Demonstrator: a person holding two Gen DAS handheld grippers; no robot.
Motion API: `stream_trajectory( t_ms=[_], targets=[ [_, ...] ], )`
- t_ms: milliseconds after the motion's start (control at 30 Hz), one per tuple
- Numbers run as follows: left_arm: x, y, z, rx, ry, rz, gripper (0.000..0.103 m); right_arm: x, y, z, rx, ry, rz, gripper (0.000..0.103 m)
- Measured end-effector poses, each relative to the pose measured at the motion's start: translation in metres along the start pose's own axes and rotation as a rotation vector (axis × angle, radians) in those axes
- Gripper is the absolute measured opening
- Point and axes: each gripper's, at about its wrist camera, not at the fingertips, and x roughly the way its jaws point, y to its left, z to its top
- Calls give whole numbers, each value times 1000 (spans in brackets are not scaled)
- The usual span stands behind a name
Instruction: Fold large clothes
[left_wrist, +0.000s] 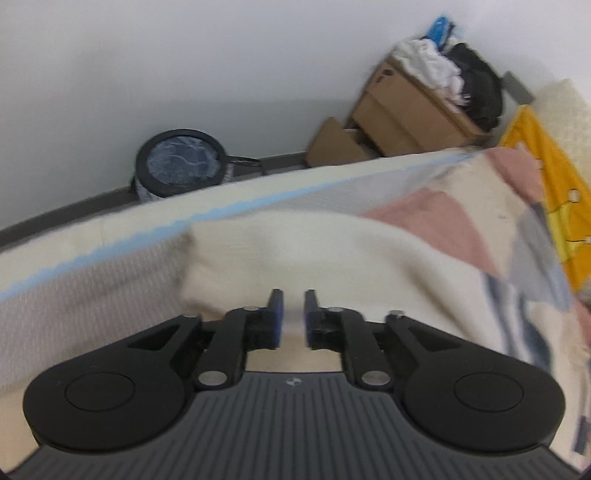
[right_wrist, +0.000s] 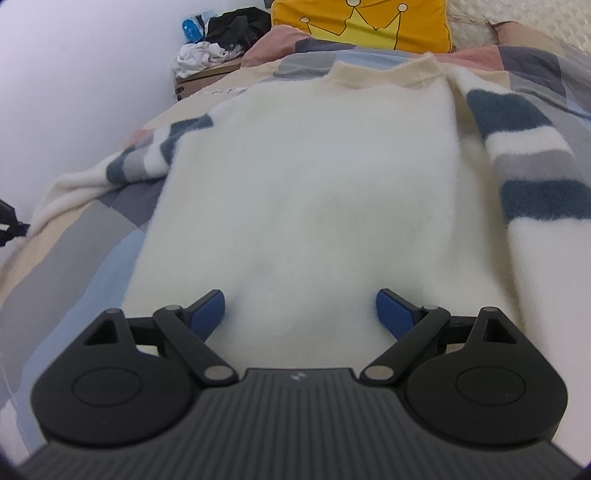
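A fluffy cream sweater lies flat on the bed, collar at the far end. Its blue, grey and white striped sleeves spread out to the left and right. My right gripper hovers open over the near hem, blue pads wide apart with nothing pressed between them. In the left wrist view, my left gripper points down at a cream part of the sweater near the bed's side edge. Its jaws stand a narrow gap apart, and I see no cloth pinched between the pads.
A patchwork bedspread covers the bed, with a yellow crown pillow at its head. Beyond the bed edge stand a black round bin and a cardboard box piled with clothes, against a white wall.
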Motion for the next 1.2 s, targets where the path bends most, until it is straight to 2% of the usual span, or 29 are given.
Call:
stream_trajectory(
  t_ms=[67, 267, 433, 600, 700, 800, 900, 1000, 1033, 1100, 1133, 1200],
  targets=[
    [-15, -13, -12, 23, -1, -25, 24, -4, -3, 1, 21, -1, 19, 89],
    [-50, -72, -73, 116, 54, -100, 24, -28, -9, -7, 59, -8, 93, 89],
    [-76, -137, -128, 198, 94, -177, 24, -57, -4, -17, -10, -25, 117, 89],
    [-101, -186, -187, 263, 131, -247, 24, -87, -1, -33, -38, 4, 163, 89],
    [-112, -196, -221, 237, 145, -286, 24, -100, 6, -41, -62, 25, 199, 89],
    [-113, -191, -249, 205, 153, -329, 24, -101, 19, -51, -121, 75, 192, 89],
    [-97, -182, -271, 186, 164, -329, 24, -91, 30, -61, -176, 125, 164, 89],
    [-76, -171, -283, 116, 216, -337, 24, -82, 40, -70, -242, 147, 125, 90],
    [-71, -167, -281, 101, 225, -342, 24, -81, 42, -72, -258, 149, 113, 86],
    [-62, -166, -278, 95, 221, -345, 24, -78, 46, -73, -294, 149, 66, 64],
    [-61, -165, -278, 93, 212, -352, 24, -79, 47, -72, -298, 143, 61, 59],
    [-59, -160, -278, 64, 191, -390, 24, -81, 45, -67, -299, 130, 39, 29]
  ],
)
